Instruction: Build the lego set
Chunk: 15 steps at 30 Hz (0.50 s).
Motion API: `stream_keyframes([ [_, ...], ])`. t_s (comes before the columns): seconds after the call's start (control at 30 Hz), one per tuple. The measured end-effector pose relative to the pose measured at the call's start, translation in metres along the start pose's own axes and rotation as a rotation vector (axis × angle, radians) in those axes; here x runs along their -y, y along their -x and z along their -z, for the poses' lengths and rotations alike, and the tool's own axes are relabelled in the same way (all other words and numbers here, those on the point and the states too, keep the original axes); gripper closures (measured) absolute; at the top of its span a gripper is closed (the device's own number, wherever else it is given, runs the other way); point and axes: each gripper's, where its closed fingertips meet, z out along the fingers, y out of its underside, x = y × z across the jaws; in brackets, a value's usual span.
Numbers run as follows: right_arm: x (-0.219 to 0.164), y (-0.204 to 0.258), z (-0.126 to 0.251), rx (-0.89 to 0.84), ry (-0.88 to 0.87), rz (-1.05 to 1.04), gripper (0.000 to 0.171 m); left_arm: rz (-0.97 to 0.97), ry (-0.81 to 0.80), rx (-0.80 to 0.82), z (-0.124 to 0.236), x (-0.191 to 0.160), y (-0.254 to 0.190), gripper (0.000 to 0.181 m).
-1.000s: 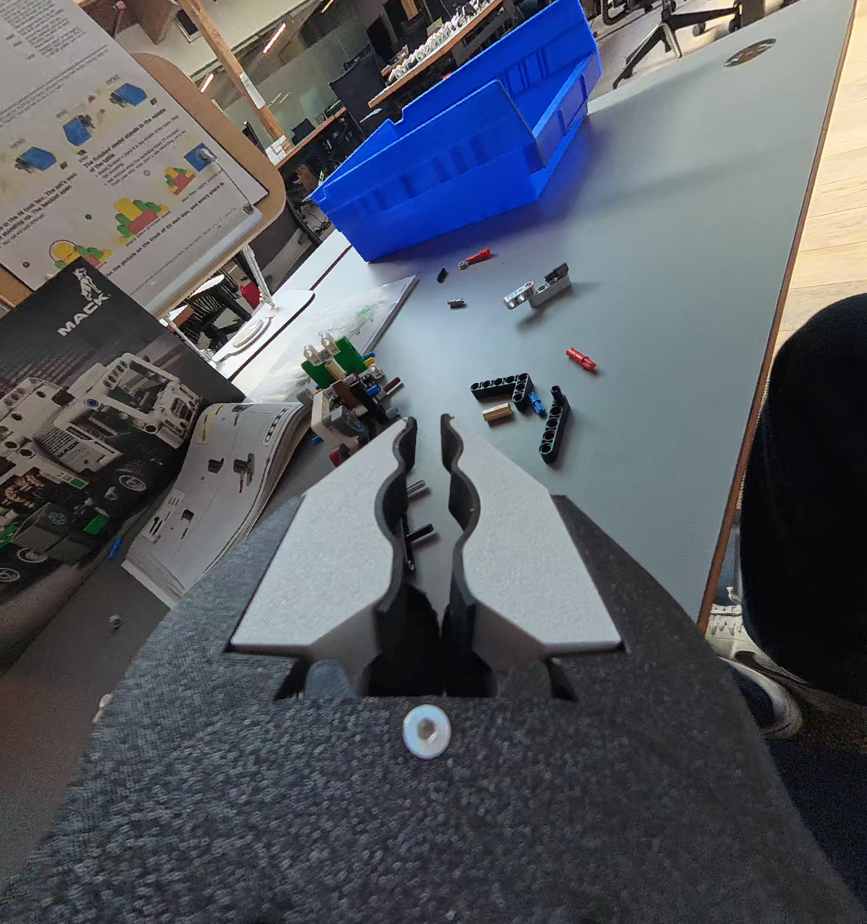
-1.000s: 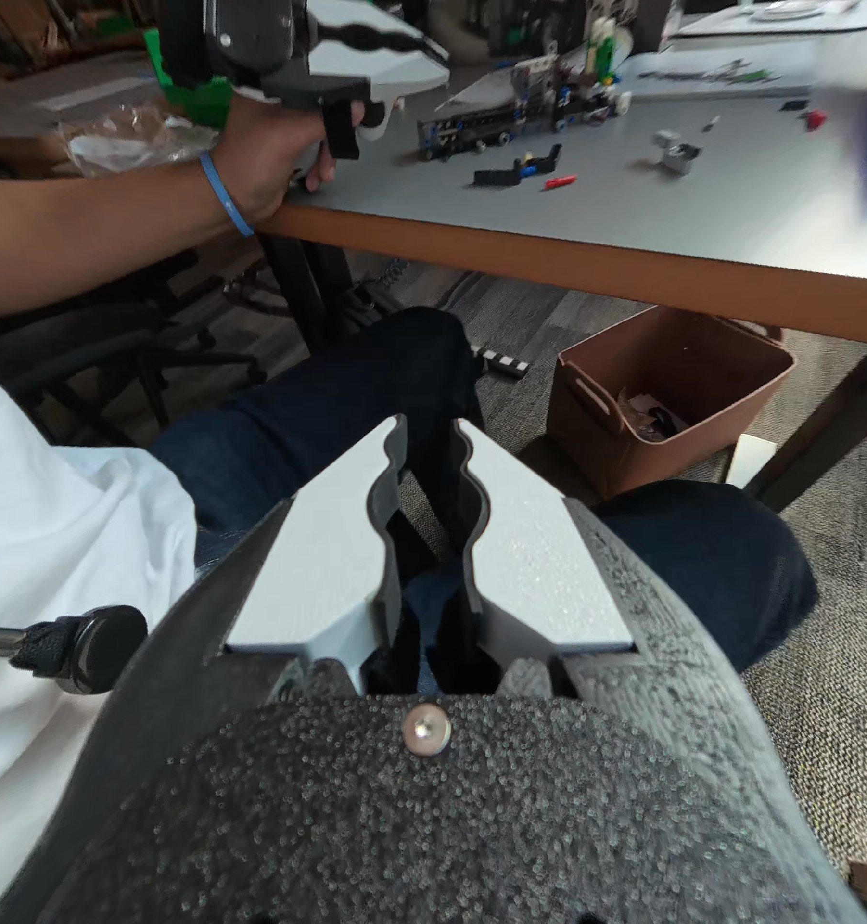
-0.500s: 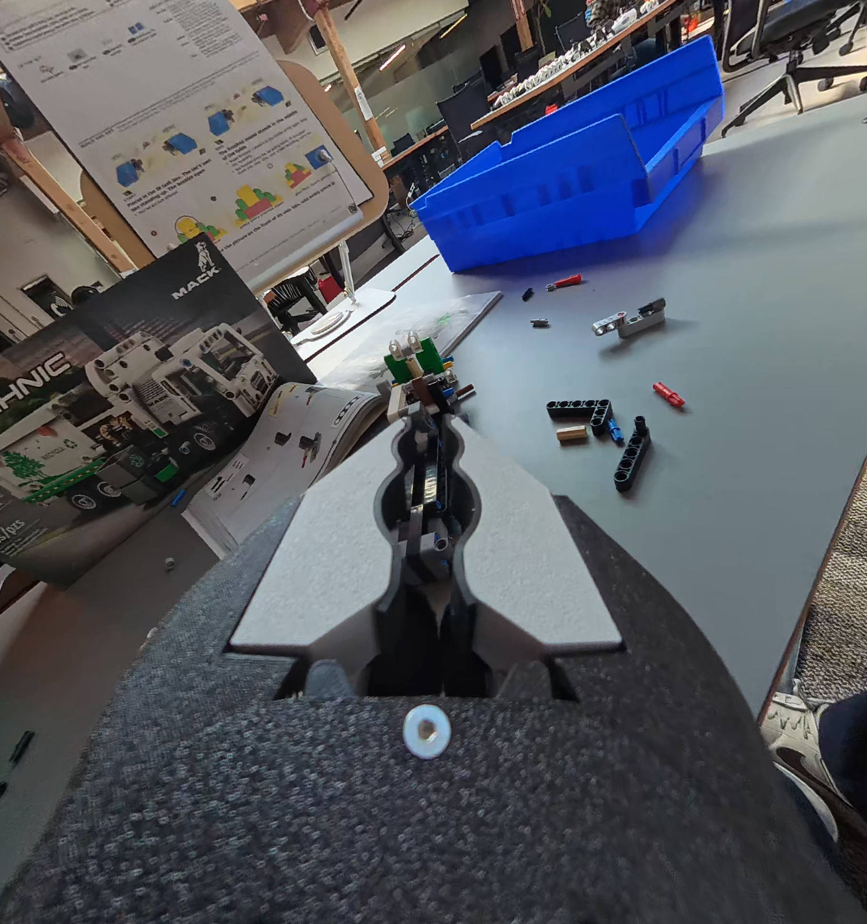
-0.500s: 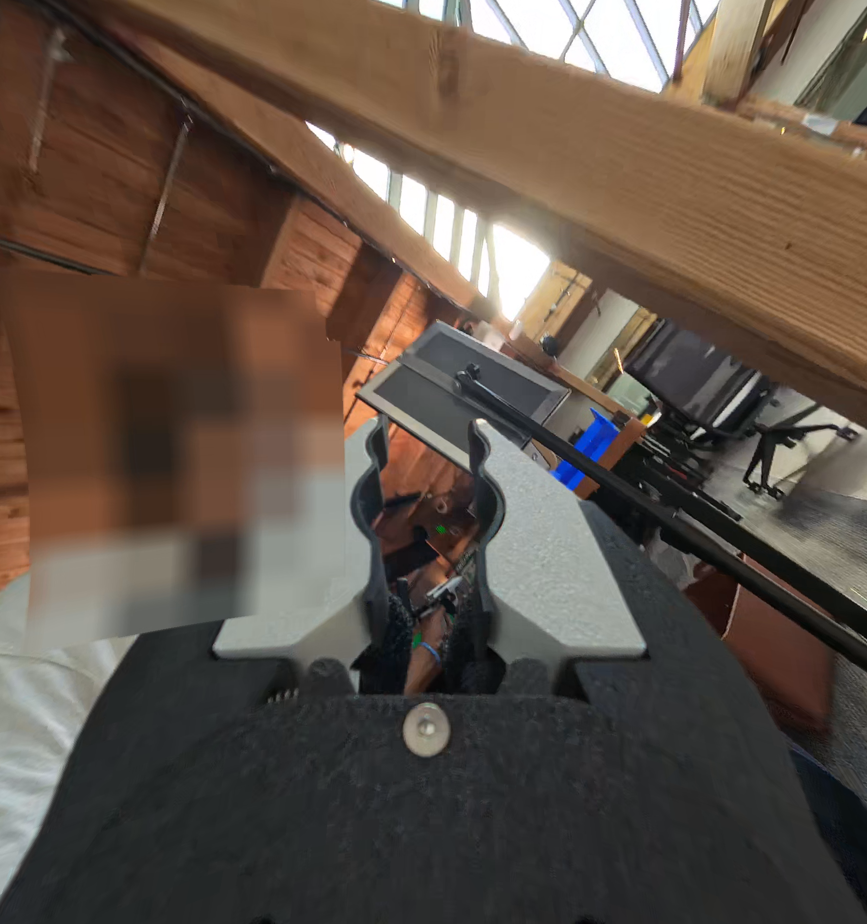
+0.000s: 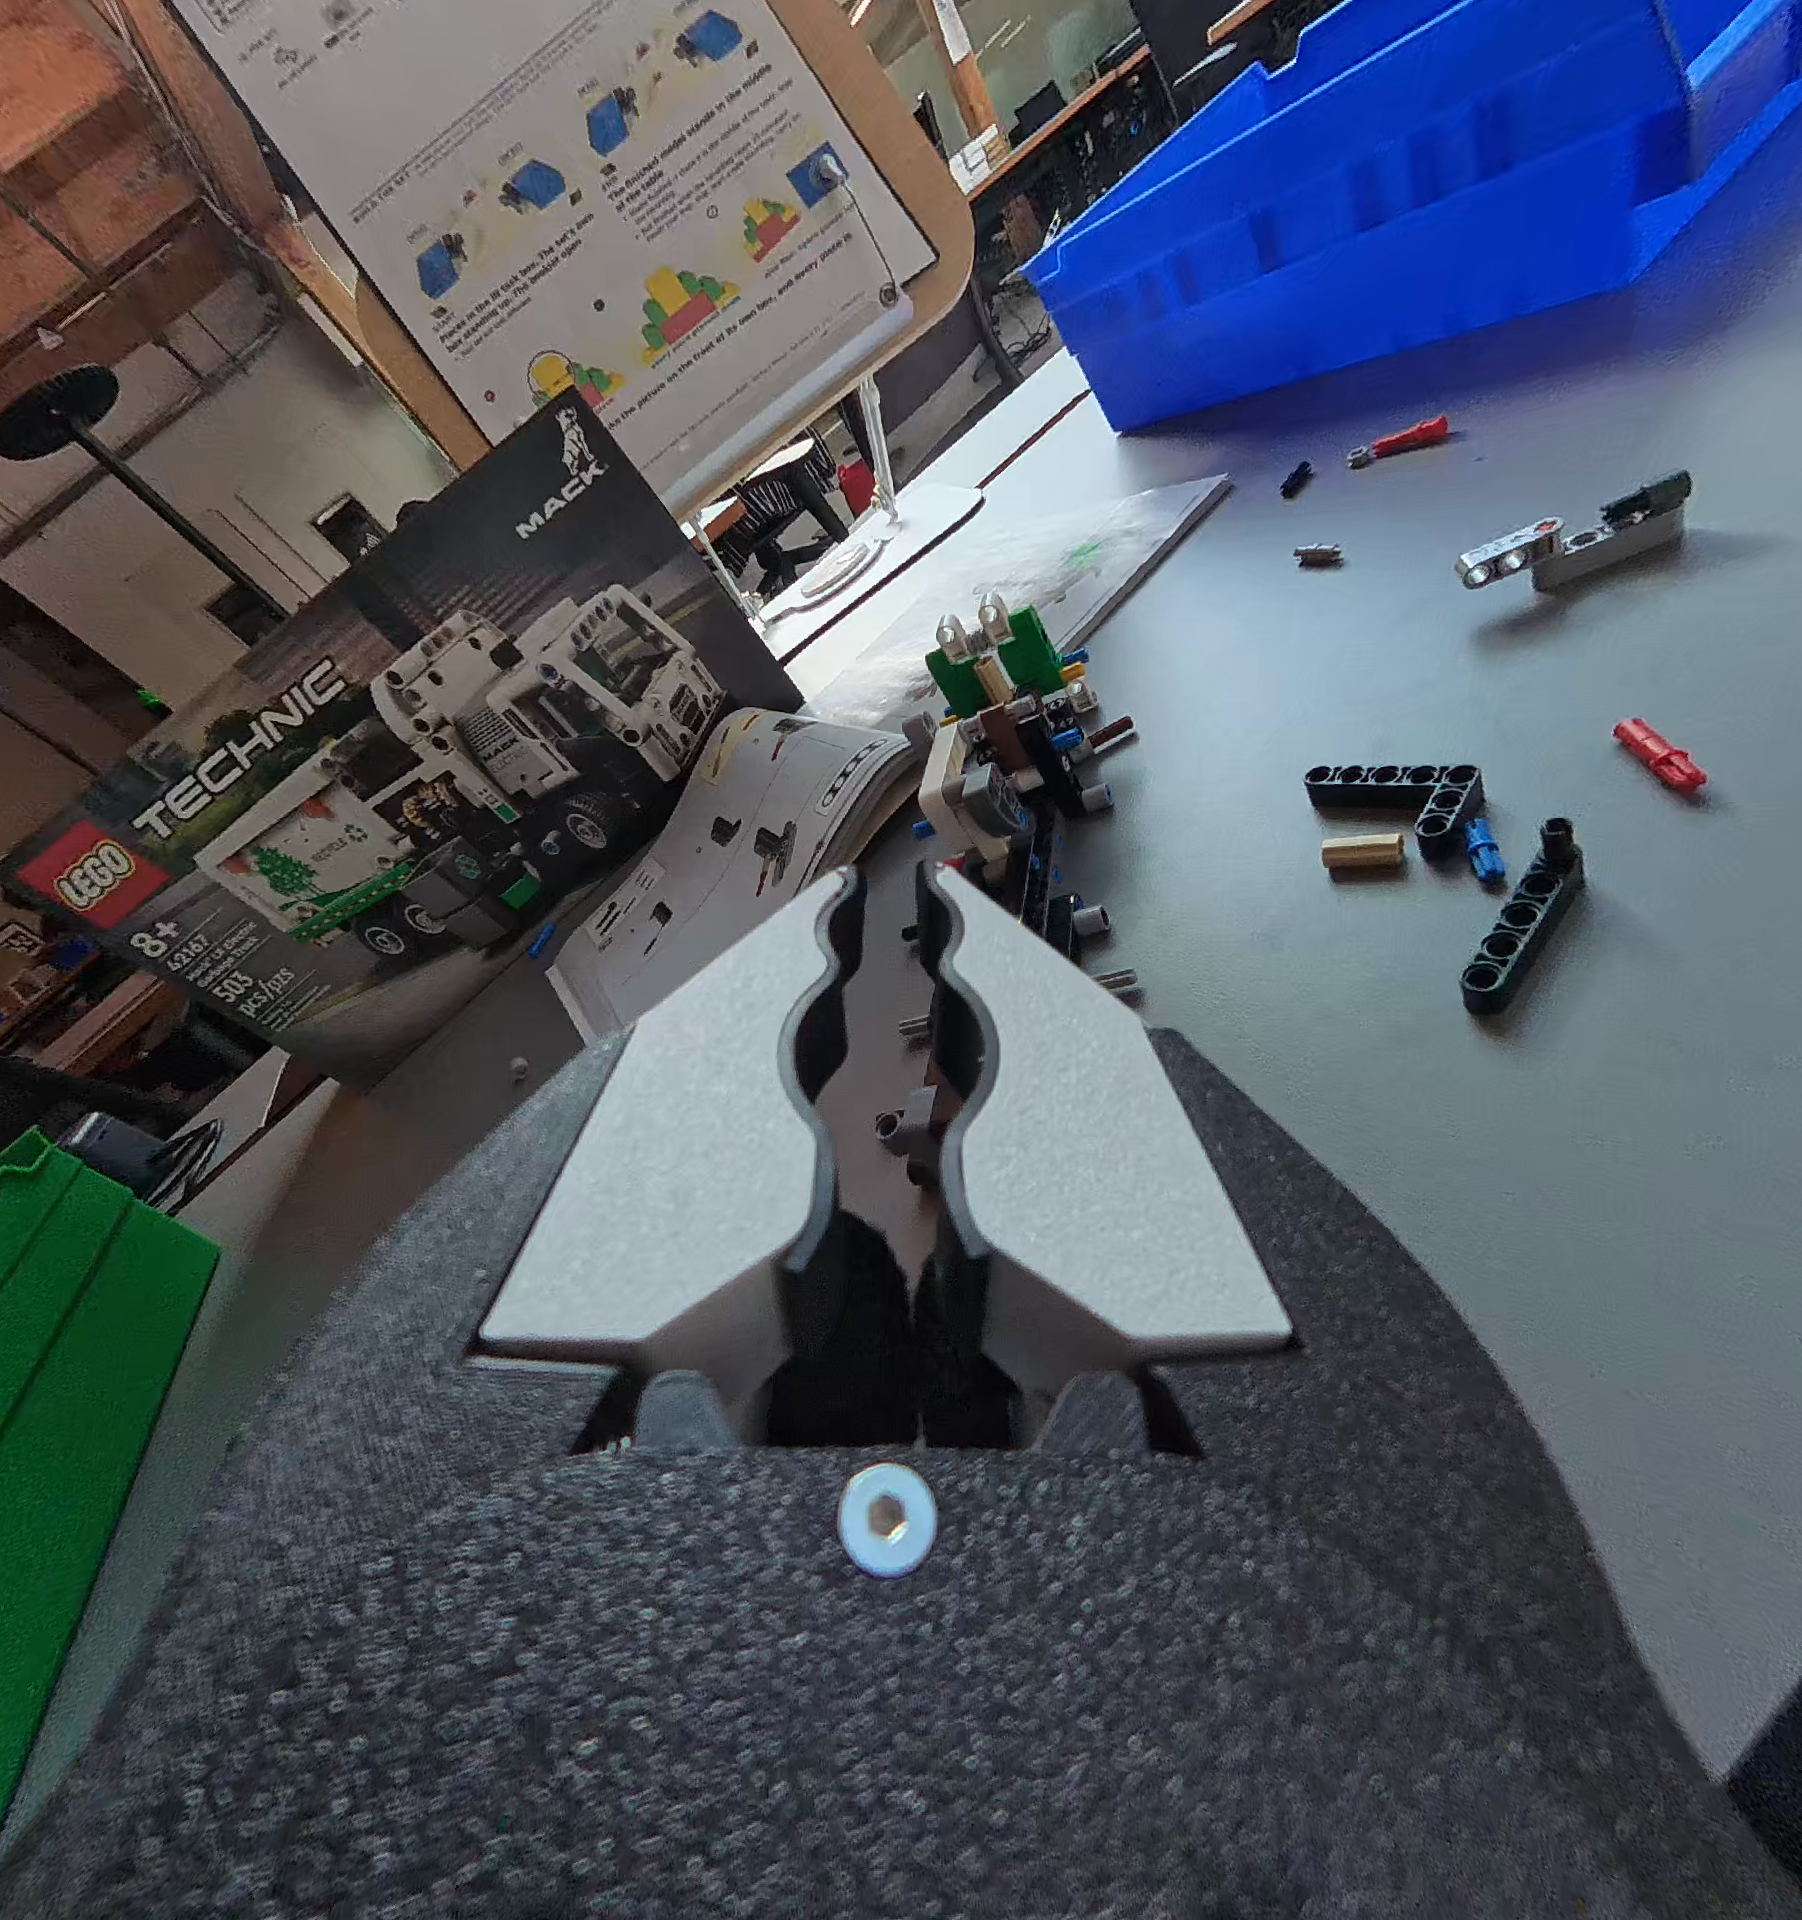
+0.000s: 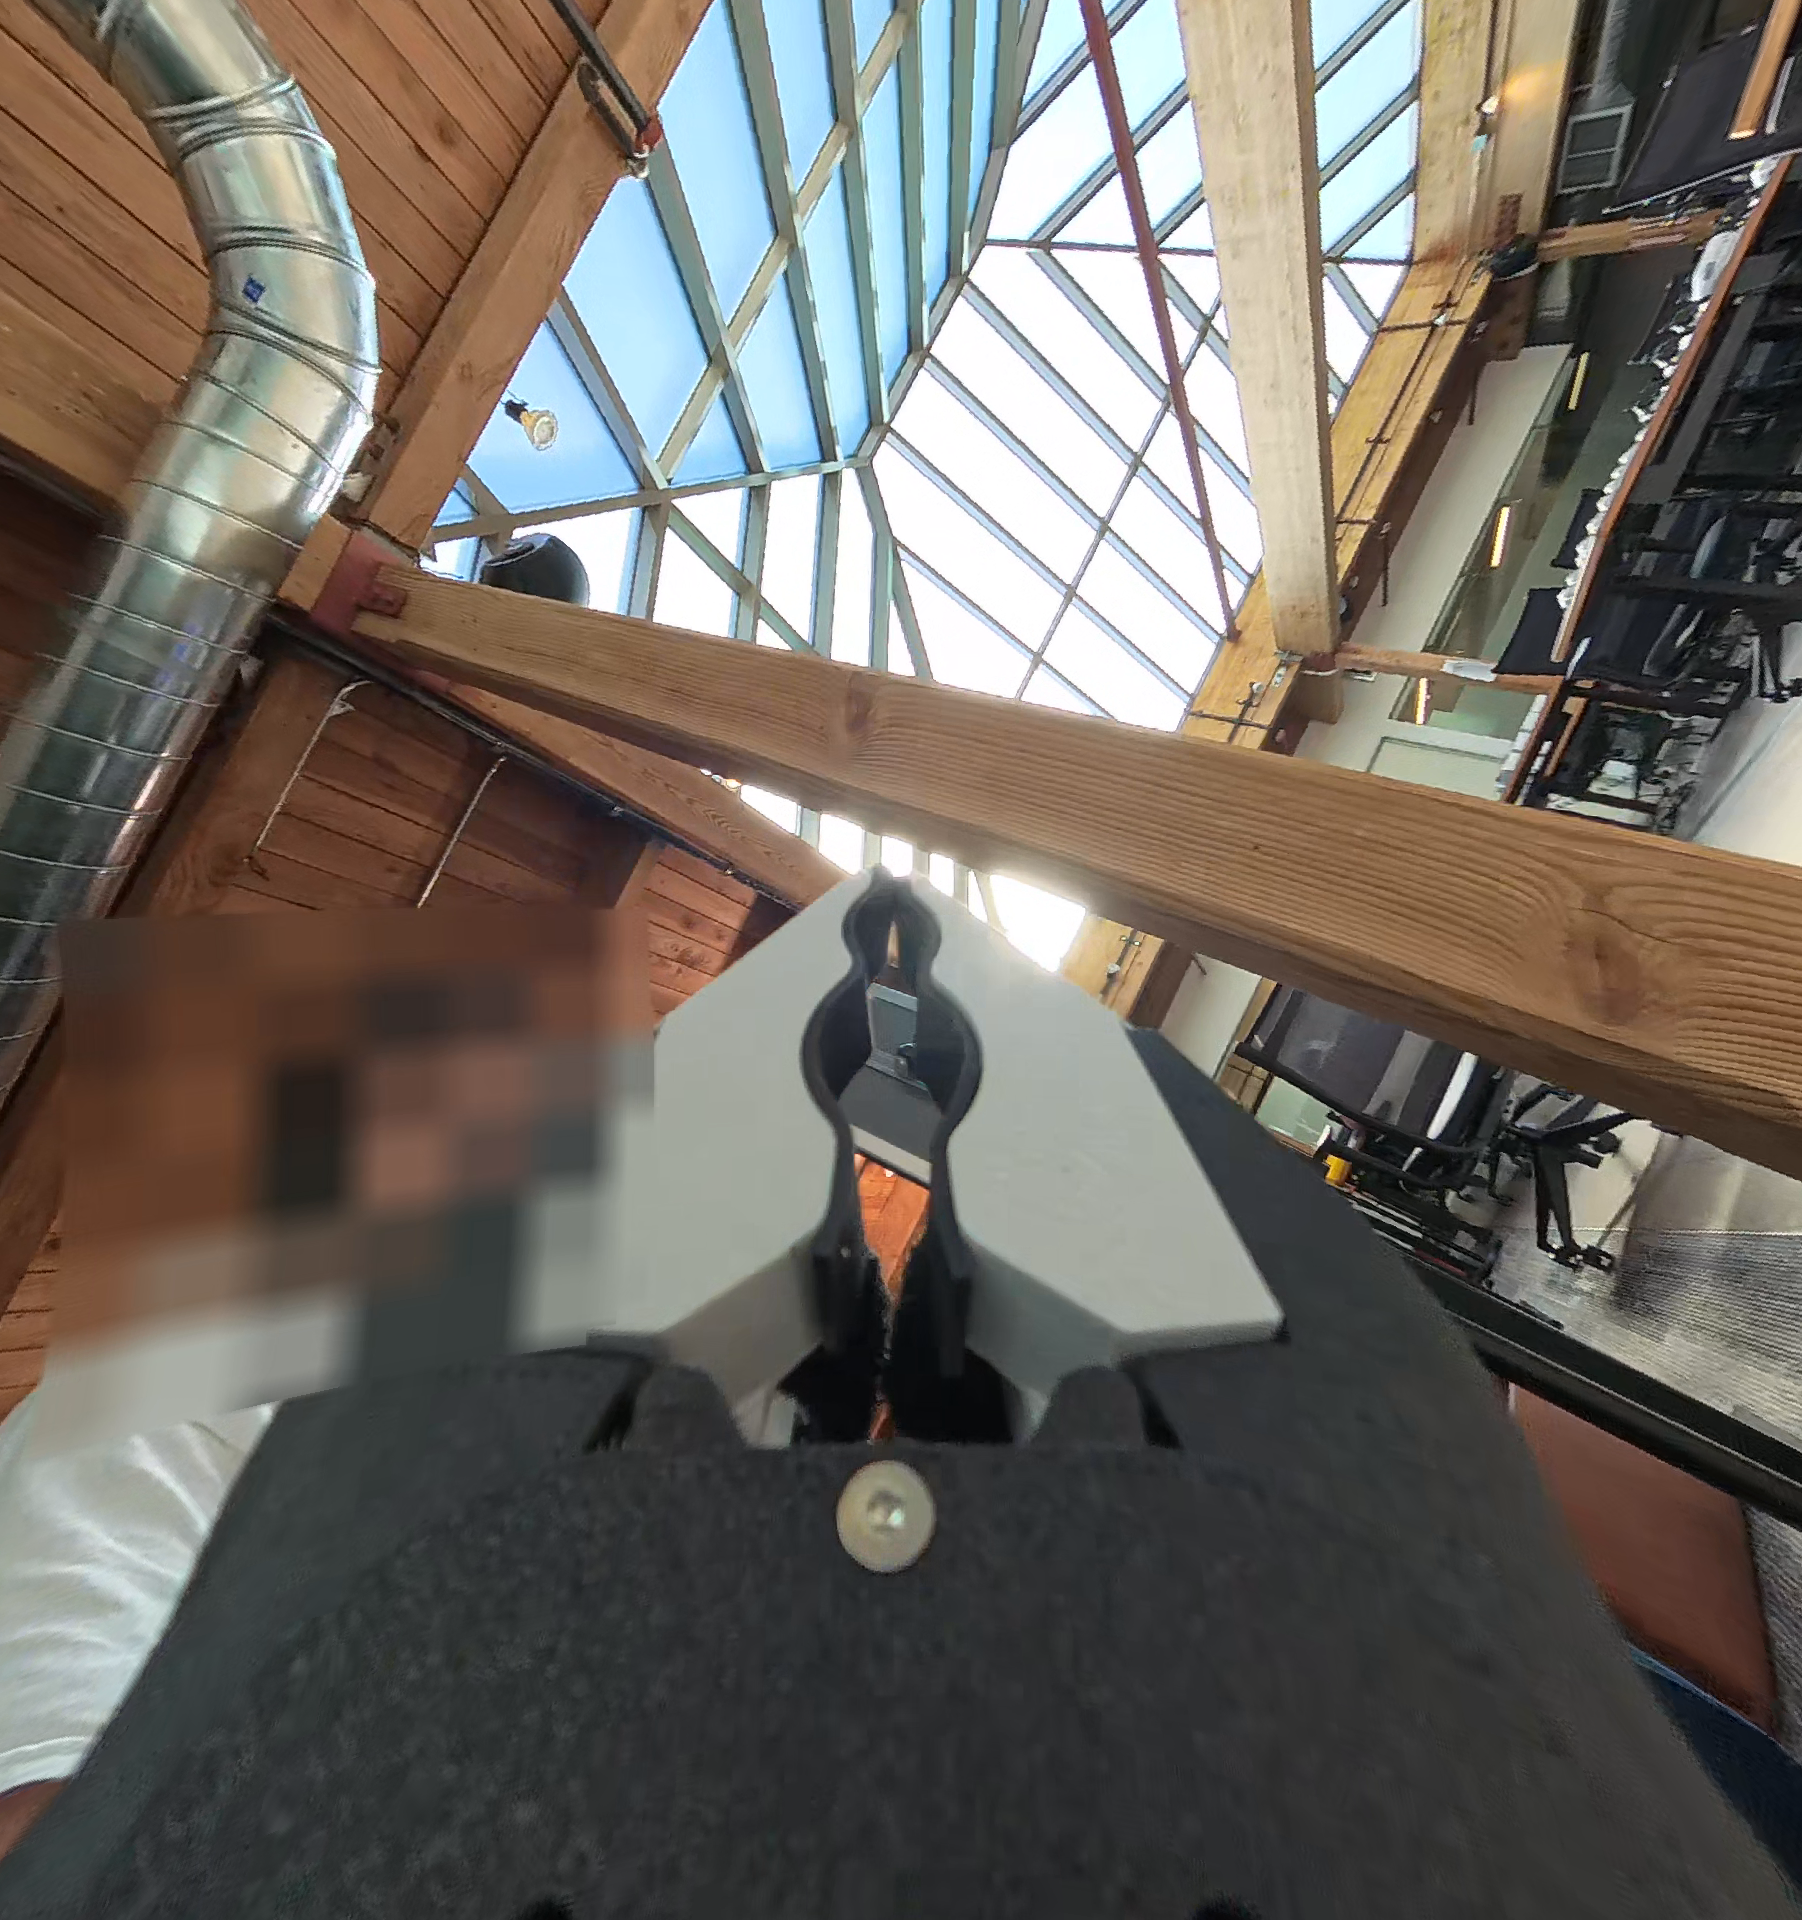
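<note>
The part-built lego model (image 5: 1011,748), with green, white and black parts, lies on the grey table (image 5: 1396,1195) just ahead of my left gripper (image 5: 889,883). Its long black frame runs back under the right finger. The left jaws stand a narrow gap apart with nothing between them; small pins and a grey connector (image 5: 902,1127) show on the table through the gap. My right gripper (image 6: 884,883) points up at the wooden beams and skylight, shut and empty. No lego shows in the right wrist view.
Loose parts lie right of the model: a black L-beam (image 5: 1396,790), a black straight beam (image 5: 1520,920), a tan connector (image 5: 1361,852), a red pin (image 5: 1657,756). A blue bin (image 5: 1448,187) stands behind. The lego box (image 5: 357,790) and open booklet (image 5: 751,831) are left.
My right gripper swung up from the lap and floor to the ceiling and closed. My left gripper shifted along the model, and its jaws, nearly shut over the frame half a second ago, stand slightly apart.
</note>
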Motion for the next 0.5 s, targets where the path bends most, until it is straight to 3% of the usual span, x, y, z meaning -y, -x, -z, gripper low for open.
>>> stream_keyframes([
  [0.03, 0.002, -0.012, 0.006, -0.053, 0.018, 0.018, 0.171, 0.000, 0.010, 0.006, -0.001, -0.001, 0.001, 0.173],
  [0.13, -0.015, -0.087, 0.038, -0.413, 0.229, 0.144, 0.171, 0.020, 0.026, 0.034, -0.003, -0.004, 0.007, 0.172],
  [0.2, -0.044, -0.169, 0.096, -0.816, 0.557, 0.297, 0.167, 0.049, 0.023, 0.057, -0.002, -0.004, 0.013, 0.171],
  [0.27, -0.062, -0.239, 0.162, -1.110, 0.825, 0.453, 0.154, 0.070, 0.014, 0.080, -0.001, -0.004, 0.018, 0.171],
  [0.37, -0.077, -0.320, 0.250, -1.409, 1.123, 0.668, 0.146, 0.066, 0.025, 0.099, -0.002, -0.005, 0.021, 0.171],
  [0.5, -0.075, -0.386, 0.292, -1.559, 1.193, 0.876, 0.142, 0.006, 0.078, 0.121, -0.007, -0.011, 0.018, 0.171],
])
